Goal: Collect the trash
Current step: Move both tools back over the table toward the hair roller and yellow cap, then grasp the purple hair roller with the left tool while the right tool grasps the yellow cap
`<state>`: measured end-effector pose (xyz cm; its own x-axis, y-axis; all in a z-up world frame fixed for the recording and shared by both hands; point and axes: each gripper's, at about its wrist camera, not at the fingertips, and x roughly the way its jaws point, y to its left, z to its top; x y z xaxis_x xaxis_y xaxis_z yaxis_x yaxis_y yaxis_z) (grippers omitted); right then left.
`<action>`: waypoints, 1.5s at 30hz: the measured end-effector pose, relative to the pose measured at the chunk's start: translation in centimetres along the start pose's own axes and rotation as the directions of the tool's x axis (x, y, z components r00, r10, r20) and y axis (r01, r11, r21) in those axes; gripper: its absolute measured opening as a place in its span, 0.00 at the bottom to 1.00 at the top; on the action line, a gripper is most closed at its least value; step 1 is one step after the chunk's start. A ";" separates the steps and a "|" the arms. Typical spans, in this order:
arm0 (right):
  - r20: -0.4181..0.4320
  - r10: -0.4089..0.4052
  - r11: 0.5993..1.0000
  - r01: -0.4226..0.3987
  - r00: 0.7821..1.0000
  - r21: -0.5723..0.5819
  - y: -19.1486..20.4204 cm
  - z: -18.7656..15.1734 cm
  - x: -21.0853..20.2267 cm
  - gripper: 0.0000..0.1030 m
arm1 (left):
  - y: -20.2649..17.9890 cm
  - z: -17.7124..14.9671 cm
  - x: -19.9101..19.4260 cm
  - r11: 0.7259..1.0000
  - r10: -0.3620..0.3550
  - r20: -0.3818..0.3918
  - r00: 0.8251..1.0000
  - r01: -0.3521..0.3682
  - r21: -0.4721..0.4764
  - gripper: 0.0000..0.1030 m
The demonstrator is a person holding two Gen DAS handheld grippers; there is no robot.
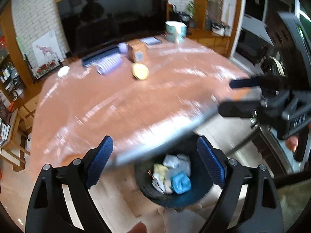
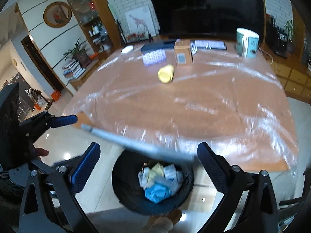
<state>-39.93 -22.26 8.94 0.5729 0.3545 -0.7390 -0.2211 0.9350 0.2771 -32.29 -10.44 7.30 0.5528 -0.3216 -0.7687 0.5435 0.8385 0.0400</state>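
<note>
trash bin point(image 1: 171, 186) below table point(image 1: 116, 101), jaws wide

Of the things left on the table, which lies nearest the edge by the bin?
The yellow cup, lying on its side alone mid-table. The cardboard box, purple pack and mug sit further back, towards the TV.

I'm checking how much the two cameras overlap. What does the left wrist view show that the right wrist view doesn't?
Only the left wrist view: the right tongs seen from the side, open. Only the right wrist view: a round framed picture and a potted plant. Both share the black bin of trash, the table, yellow cup, cardboard box and mug.
</note>
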 end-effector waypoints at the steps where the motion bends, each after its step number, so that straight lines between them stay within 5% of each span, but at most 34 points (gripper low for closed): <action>1: 0.005 -0.004 1.000 0.004 1.000 0.007 0.0 0.5 0.4 0.96 | 0.5 0.4 0.2 1.000 0.013 0.004 1.000 -0.013 -0.009 0.87; 6: 0.006 -0.021 1.000 0.021 1.000 0.020 0.1 3.0 3.0 0.95 | 3.7 3.5 2.6 0.996 0.087 0.015 0.996 -0.086 -0.028 0.87; 19: -0.064 -0.082 0.994 0.086 0.995 0.064 0.0 8.0 11.5 0.75 | 10.4 9.9 10.2 0.995 0.045 0.005 0.999 -0.044 -0.094 0.87; 37: -0.103 -0.108 0.978 0.124 0.989 0.170 -0.9 11.2 16.7 0.59 | 12.0 15.0 20.1 0.996 0.028 -0.090 0.996 -0.021 0.083 0.87; 45: -0.095 -0.133 0.977 0.146 0.987 0.157 -0.7 11.5 17.3 0.52 | 11.4 15.4 22.0 0.992 -0.007 -0.130 0.991 0.023 0.124 0.62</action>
<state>-20.81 -16.76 3.04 0.5198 0.2254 -0.8240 -0.0083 0.9659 0.2589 -4.21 -14.70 0.65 0.4625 -0.2672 -0.8454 0.6302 0.7698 0.1014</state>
